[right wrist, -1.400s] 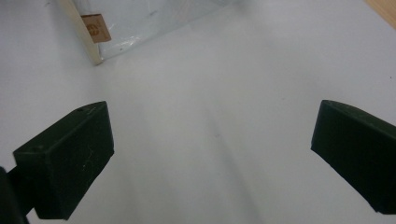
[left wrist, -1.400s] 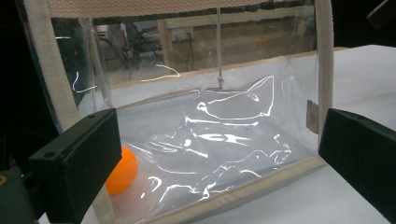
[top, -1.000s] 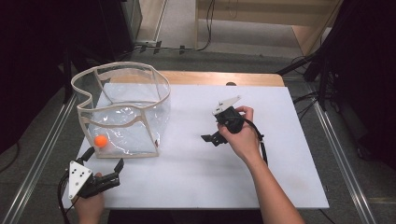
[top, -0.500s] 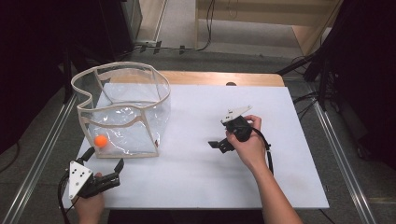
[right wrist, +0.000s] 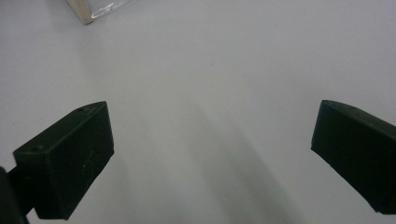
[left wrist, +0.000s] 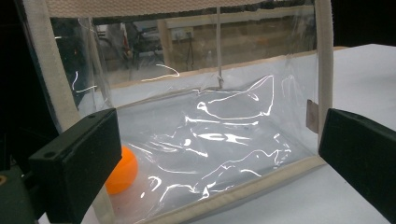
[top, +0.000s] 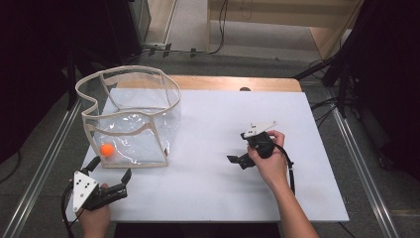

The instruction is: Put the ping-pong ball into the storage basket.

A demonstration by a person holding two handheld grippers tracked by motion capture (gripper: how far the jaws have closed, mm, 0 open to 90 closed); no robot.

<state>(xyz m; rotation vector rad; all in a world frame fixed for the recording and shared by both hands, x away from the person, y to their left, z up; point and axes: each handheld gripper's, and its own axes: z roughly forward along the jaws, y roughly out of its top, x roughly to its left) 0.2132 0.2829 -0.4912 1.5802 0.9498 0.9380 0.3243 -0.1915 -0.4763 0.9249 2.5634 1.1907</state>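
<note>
Surface: white rectangular tabletop (top: 208,188) with a dark floor around it.
Bag: clear plastic bag with beige fabric trim (top: 130,119) stands at the table's left.
Ball: small orange ball (top: 106,149) lies inside the bag, near corner.
Left gripper (top: 110,183): jaws spread, empty, just before the bag.
Right gripper (top: 236,160): jaws spread, over bare table.

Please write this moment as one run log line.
left gripper: open, facing clear bag | orange ball: inside bag | right gripper: open, empty
</note>
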